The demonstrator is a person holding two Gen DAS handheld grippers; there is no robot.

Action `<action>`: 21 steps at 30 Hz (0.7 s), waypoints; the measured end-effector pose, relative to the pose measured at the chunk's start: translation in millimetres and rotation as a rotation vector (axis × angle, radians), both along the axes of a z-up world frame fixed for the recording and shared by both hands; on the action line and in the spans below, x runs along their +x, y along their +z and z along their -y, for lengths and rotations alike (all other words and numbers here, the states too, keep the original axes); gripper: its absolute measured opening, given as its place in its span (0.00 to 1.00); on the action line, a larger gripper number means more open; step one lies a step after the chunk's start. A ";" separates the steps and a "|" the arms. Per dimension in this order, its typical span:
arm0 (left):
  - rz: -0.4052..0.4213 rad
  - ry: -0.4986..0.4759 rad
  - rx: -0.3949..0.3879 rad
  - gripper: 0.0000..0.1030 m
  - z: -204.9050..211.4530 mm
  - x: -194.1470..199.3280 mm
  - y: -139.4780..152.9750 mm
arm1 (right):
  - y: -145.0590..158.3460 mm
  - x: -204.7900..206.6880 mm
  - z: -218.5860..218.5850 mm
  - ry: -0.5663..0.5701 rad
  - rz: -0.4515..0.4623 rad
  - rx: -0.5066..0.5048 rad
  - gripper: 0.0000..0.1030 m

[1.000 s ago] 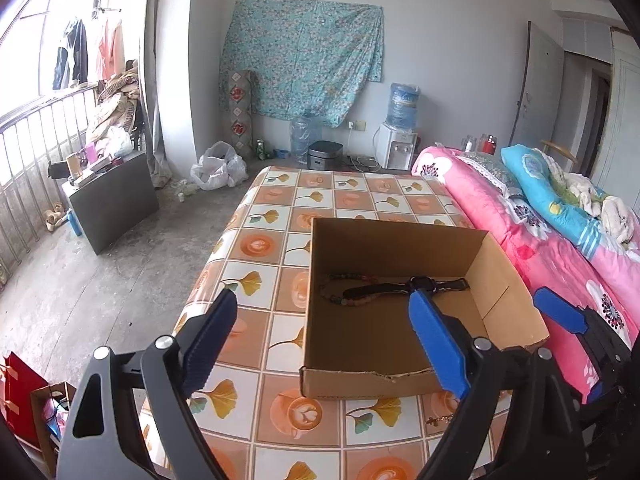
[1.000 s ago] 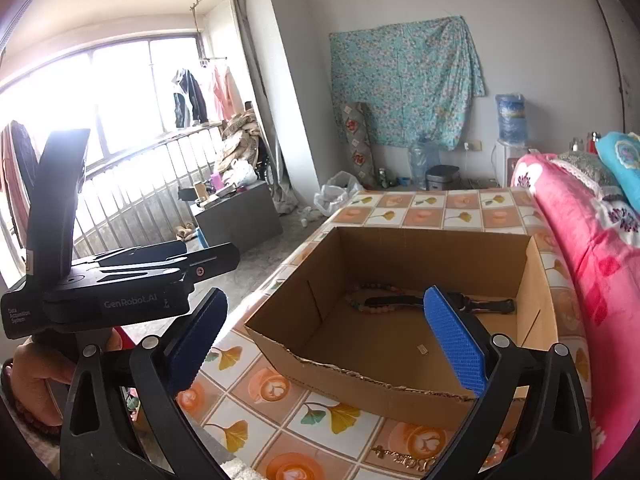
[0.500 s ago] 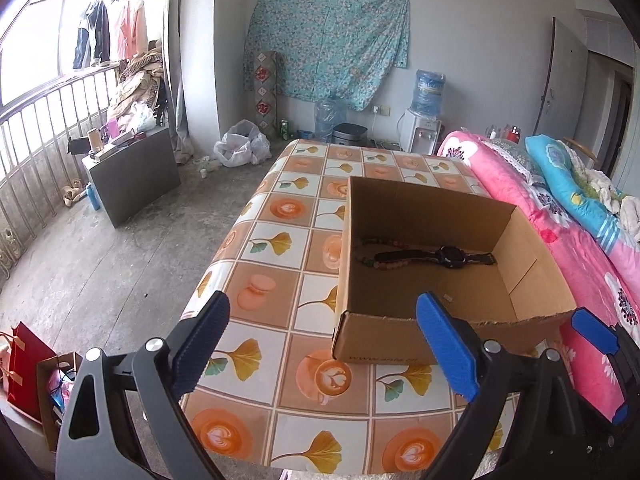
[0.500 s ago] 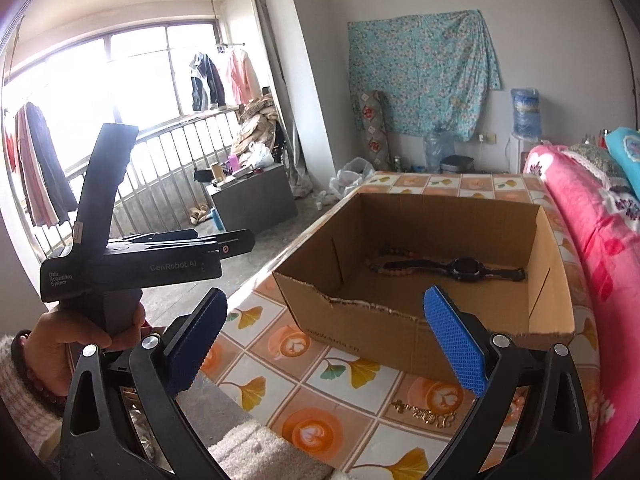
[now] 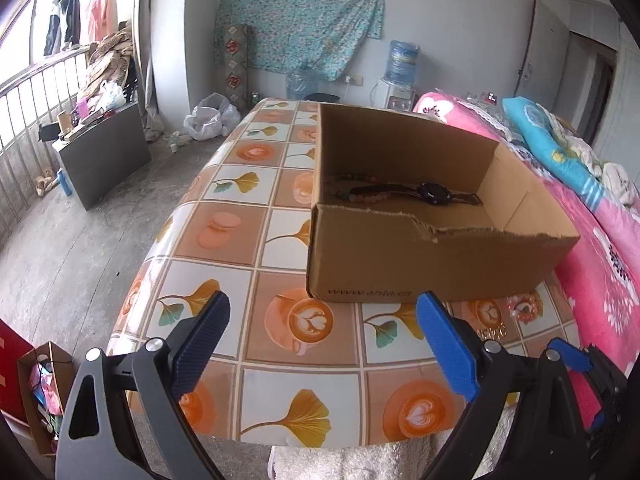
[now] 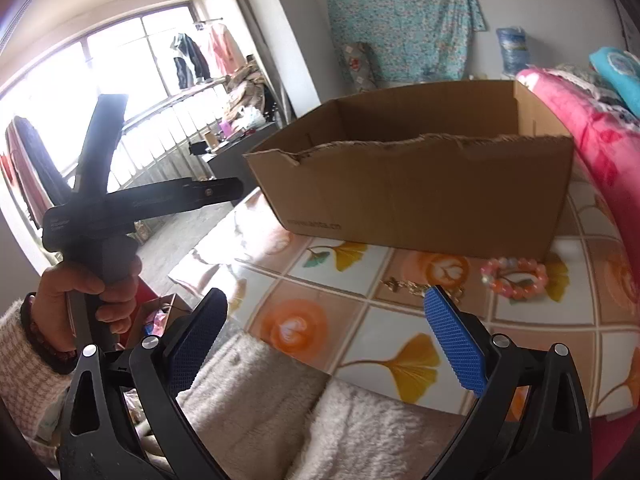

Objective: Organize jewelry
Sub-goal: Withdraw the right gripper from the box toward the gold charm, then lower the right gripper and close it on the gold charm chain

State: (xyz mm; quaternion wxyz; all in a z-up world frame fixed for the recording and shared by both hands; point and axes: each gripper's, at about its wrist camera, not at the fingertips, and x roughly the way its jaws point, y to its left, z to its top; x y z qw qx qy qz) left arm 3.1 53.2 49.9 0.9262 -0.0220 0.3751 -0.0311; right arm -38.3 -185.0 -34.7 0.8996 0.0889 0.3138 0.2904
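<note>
A brown cardboard box (image 5: 436, 264) (image 6: 416, 196) stands on the tiled tablecloth. Inside it lie a black watch (image 5: 434, 193) and a beaded bracelet (image 5: 352, 186). In front of the box, on the cloth, rest a pink bead bracelet (image 6: 514, 274) (image 5: 520, 307) and a gold chain (image 6: 416, 287) (image 5: 490, 333). My left gripper (image 5: 322, 318) hangs open over the near table edge with nothing between its fingers. My right gripper (image 6: 326, 312) is open too, low at the table edge, its right pad just before the gold chain.
The table (image 5: 256, 220) has a pink floral bed (image 5: 608, 264) along its right side. A fluffy white sleeve (image 6: 304, 412) fills the lower right wrist view, and a hand (image 6: 88, 296) holds the left gripper's handle. A grey cabinet (image 5: 104, 156) stands on the floor at left.
Both grippers have sunk and drawn back toward the near table edge. The box now looms higher, and the pink bracelet and gold chain have come into view.
</note>
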 end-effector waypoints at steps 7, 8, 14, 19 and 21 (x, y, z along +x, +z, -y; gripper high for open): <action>0.012 -0.143 0.000 0.90 16.6 -24.2 -24.0 | -6.2 -7.0 31.7 -0.058 -0.031 0.062 0.80; 0.013 -0.165 -0.003 0.89 20.1 -25.6 -28.2 | -5.9 -6.9 32.4 -0.060 -0.034 0.061 0.76; 0.037 -0.322 0.022 0.77 51.2 -23.6 -45.0 | -7.1 7.3 23.2 -0.067 -0.062 0.006 0.51; 0.052 -0.462 0.019 0.58 82.0 -11.6 -56.2 | -13.0 22.1 22.0 -0.087 -0.123 -0.017 0.35; 0.068 -0.518 0.051 0.49 98.0 -7.7 -60.0 | -12.9 26.3 22.1 -0.094 -0.134 -0.025 0.34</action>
